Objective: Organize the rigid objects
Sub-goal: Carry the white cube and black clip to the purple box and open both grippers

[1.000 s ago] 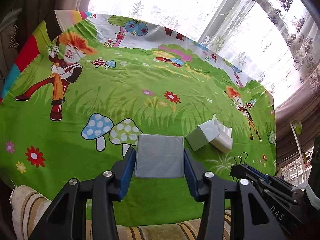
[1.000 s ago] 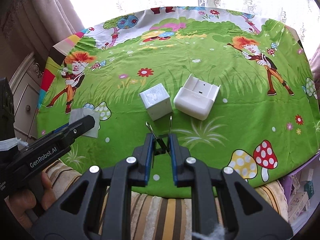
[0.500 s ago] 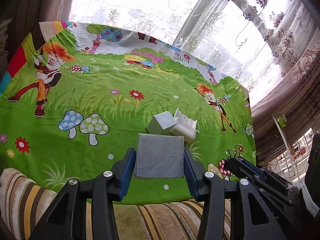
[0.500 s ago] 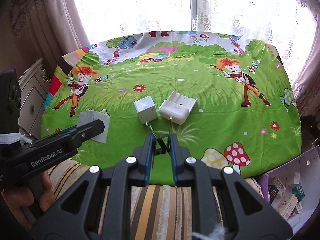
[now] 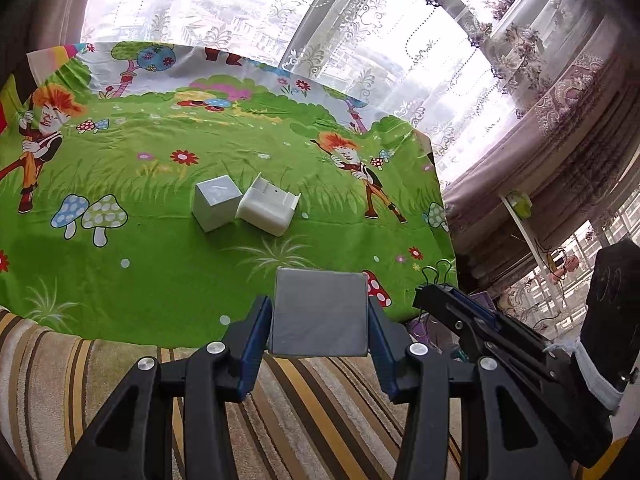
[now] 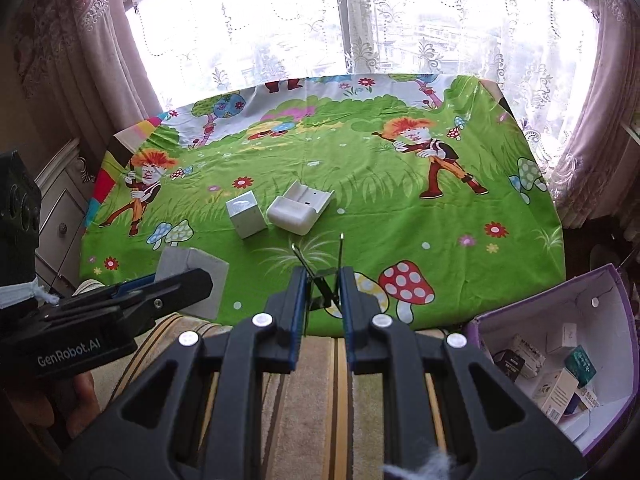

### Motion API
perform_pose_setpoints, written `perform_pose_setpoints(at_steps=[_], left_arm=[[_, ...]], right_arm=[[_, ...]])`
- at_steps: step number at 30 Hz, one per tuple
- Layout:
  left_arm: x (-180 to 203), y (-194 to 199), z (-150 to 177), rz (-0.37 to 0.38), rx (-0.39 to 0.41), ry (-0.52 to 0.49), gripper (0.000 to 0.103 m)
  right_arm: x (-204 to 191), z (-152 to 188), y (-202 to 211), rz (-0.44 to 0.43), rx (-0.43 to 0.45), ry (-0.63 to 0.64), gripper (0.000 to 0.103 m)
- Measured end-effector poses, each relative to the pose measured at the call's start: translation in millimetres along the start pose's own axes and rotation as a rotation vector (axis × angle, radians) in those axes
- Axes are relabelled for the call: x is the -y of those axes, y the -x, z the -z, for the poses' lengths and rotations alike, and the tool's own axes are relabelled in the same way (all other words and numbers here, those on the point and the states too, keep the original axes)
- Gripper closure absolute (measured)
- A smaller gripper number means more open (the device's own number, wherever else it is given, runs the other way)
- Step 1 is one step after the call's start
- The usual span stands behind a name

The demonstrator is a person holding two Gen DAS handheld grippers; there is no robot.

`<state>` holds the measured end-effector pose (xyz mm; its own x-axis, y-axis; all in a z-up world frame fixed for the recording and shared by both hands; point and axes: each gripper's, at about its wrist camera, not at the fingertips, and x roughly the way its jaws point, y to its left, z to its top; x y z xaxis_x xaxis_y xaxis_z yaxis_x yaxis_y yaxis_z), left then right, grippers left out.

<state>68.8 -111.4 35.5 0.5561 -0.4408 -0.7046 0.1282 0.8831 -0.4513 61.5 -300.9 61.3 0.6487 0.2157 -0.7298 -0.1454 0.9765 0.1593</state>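
My left gripper is shut on a grey cube-shaped box, held above the near edge of the green cartoon cloth; the same box shows at the left of the right wrist view. My right gripper is shut on a black binder clip whose wire handles stick up. A small pale cube and a white open plastic case lie side by side on the middle of the cloth, apart from both grippers.
A purple-edged cardboard box holding several small packages stands low at the right. A striped cushion lies under both grippers. Lace curtains and a window stand behind the table, a cabinet at the left.
Both grippers have drawn back and up from the cloth and drifted right, each keeping its hold. The cube and white case now look farther away, and the purple box has come into view.
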Motion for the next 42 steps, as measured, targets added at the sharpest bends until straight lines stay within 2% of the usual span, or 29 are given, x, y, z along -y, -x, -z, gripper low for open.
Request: perform_pose_setpoints(at_steps=[11, 17, 24, 32, 38, 41, 42], left_arm=[[43, -11, 20, 0.075, -0.078, -0.044, 0.055], [72, -20, 33, 0.133, -0.129, -0.086, 0.055], [101, -31, 45, 0.189, -0.178, -0.103, 0.055], [139, -42, 61, 0.26, -0.221, -0.186, 0.055], [157, -41, 69, 0.346, -0.239, -0.252, 0.054], [156, -43, 70, 0.344, -0.249, -0.243, 0.05], [155, -44, 70, 0.346, -0.256, -0.24, 0.05]], right_arm=[[50, 24, 33, 0.017, 0.01, -0.052, 0.083], [80, 42, 53, 0.054, 0.018, -0.088, 0.083], [128, 59, 73, 0.122, 0.032, -0.158, 0.083], [167, 70, 95, 0.256, 0.059, -0.188, 0.083], [188, 75, 110, 0.308, 0.078, -0.233, 0.082], [191, 77, 112, 0.301, 0.074, -0.246, 0.078], [191, 77, 112, 0.302, 0.074, -0.249, 0.07]])
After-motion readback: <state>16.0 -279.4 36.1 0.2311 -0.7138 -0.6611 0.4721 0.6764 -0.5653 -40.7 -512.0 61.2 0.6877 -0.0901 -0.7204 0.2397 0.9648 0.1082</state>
